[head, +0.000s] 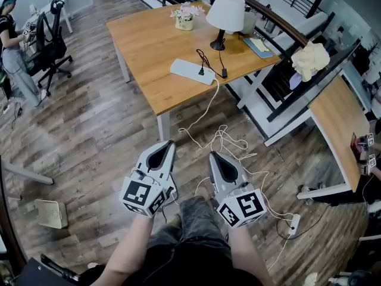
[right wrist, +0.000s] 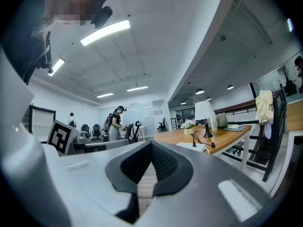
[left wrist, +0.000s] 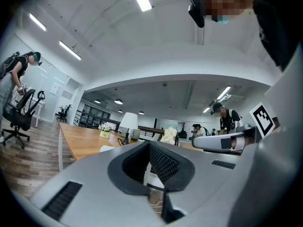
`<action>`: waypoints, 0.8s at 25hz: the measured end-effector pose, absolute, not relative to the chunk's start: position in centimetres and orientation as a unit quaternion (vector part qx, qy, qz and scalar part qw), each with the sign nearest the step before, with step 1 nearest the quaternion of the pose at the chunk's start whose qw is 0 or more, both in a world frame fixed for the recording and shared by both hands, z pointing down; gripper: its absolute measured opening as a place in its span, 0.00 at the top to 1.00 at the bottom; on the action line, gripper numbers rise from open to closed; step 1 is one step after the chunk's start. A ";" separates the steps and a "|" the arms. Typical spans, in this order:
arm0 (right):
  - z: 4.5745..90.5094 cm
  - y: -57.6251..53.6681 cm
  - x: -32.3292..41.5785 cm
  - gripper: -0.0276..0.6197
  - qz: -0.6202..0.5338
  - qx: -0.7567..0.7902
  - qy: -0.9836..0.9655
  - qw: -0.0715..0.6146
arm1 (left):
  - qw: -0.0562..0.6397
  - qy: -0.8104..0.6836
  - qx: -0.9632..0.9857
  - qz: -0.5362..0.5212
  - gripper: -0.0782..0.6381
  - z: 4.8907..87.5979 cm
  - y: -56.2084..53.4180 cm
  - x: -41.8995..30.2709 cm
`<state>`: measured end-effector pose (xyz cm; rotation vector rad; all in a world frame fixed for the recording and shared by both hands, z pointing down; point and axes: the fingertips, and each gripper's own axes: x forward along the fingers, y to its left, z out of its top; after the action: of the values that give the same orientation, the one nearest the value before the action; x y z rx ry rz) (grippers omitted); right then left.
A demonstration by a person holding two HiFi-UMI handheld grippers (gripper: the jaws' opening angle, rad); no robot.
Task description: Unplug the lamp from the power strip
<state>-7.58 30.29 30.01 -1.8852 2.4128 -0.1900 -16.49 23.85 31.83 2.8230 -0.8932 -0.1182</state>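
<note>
Fingers (left wrist: 90, 174) shut and empty on both left gripper (head: 167, 145) and right gripper (head: 213, 156), well short of the power strip (head: 191, 71). Strip lies on the bench (head: 143, 40), lamp (head: 225, 14) just behind it, black plug (head: 201, 71) seated in it. Nothing done yet: reach, grip and pull all left.

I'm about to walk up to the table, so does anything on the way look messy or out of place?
Yes: a white cable from the power strip drops off the table edge and lies in loose, tangled loops on the floor, between you and the table. Nothing looks spilled or broken.
</note>
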 end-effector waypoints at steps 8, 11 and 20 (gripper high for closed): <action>30.0 24.6 -4.5 0.95 -0.066 -0.587 0.806 0.037 | 0.083 -0.339 0.936 -0.038 0.90 31.4 18.5 -14.3; 30.2 22.5 -3.3 0.95 -0.070 -0.576 0.814 0.036 | 0.077 -0.352 0.932 -0.040 0.90 31.6 16.9 -12.9; 30.2 17.5 1.0 0.95 -0.062 -0.537 0.841 0.025 | 0.075 -0.389 0.917 -0.044 0.90 31.9 13.1 -8.4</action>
<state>1.00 17.54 30.21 -1.6596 2.6010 -0.1932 -8.38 13.08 31.92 2.7522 -1.1668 -0.1315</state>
